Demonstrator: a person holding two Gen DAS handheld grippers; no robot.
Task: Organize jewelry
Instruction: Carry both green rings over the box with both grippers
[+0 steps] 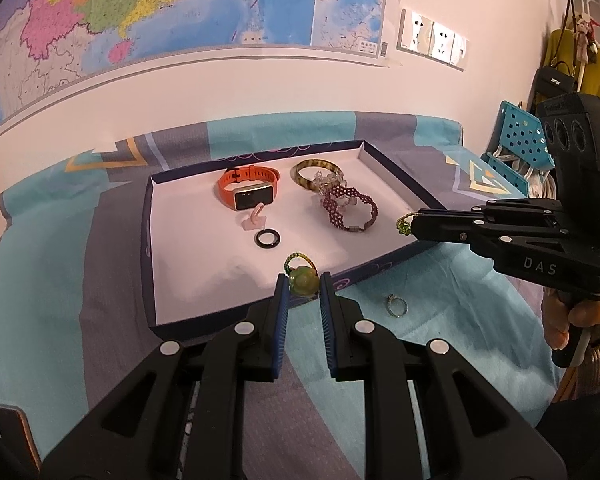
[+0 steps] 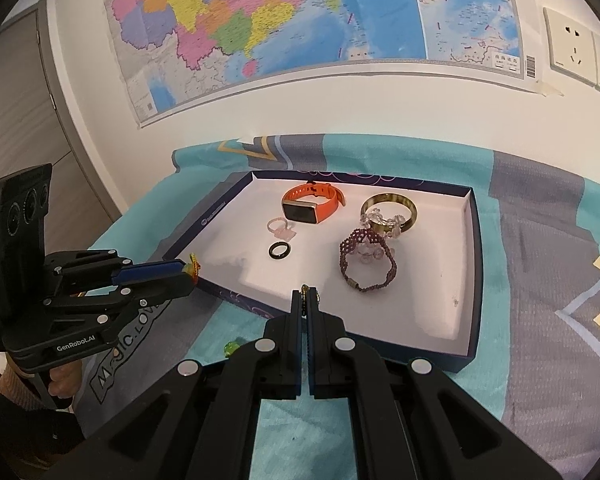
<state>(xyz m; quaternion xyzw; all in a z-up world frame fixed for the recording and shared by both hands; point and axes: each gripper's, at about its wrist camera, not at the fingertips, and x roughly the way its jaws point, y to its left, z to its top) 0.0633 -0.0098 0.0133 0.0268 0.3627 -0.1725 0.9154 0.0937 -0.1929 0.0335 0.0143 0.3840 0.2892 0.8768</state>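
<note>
Below a wall map, on a teal bedspread, the left gripper clenched a green bead pendant over the tray's near edge. The right gripper, jaws clamped on a thin beaded strand, hung likewise. Both likely awaited lowering and release inside.

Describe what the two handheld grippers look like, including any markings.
Both are black plastic with blue ribbed finger pads and round silver studs. The right gripper reads "DAS"; the left gripper reads "GenRobot.AI". Each carries a black three-lens camera block. A tan knit sleeve shows.
</note>
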